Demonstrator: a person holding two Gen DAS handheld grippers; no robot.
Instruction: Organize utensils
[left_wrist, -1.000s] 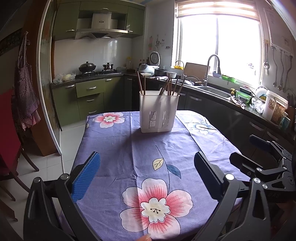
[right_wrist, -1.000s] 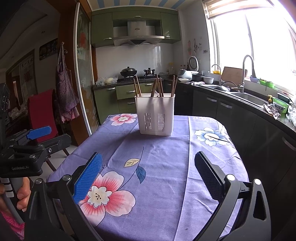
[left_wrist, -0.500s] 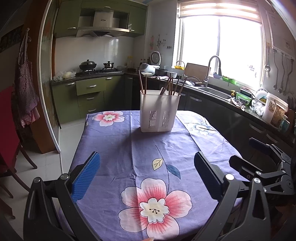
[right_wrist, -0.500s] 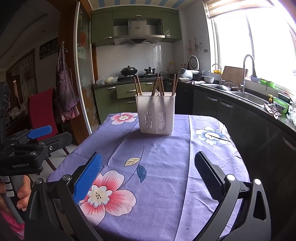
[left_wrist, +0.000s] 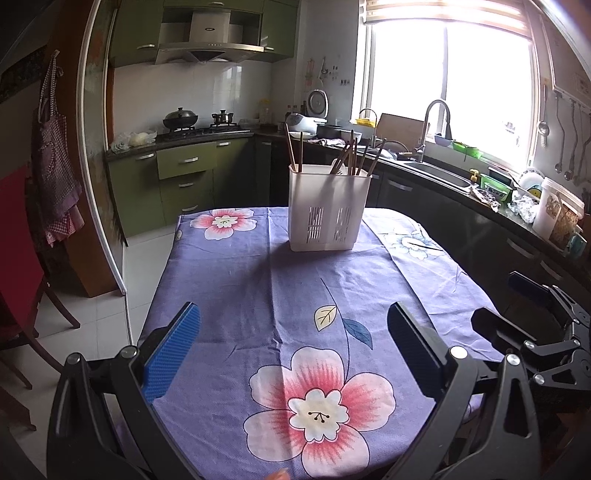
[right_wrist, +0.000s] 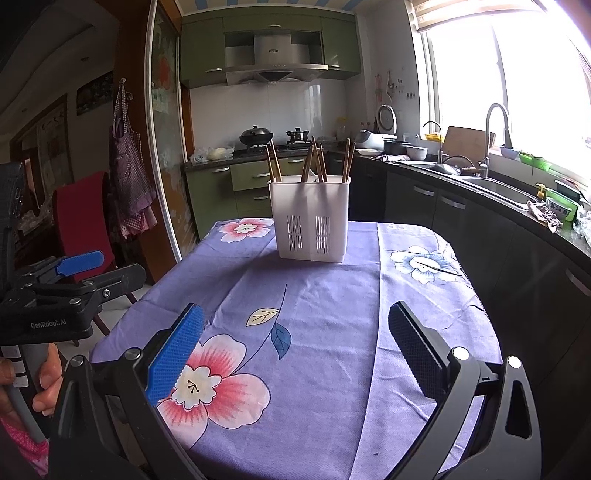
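Observation:
A white slotted utensil holder (left_wrist: 328, 208) stands upright at the far end of the table, and it also shows in the right wrist view (right_wrist: 310, 219). Several brown chopsticks (left_wrist: 349, 157) stick up out of it, also seen from the right wrist (right_wrist: 316, 160). My left gripper (left_wrist: 293, 345) is open and empty over the near end of the table. My right gripper (right_wrist: 295, 345) is open and empty, to the right of the left one. Both are well short of the holder.
The table wears a purple flowered cloth (left_wrist: 295, 295). A dark counter with a sink (left_wrist: 439, 173) runs along the right. A red chair (right_wrist: 79, 210) stands at the left, green cabinets (left_wrist: 184, 177) behind.
Both views have shifted very slightly; the holder sits a touch lower in the frames. Both grippers stay open and empty.

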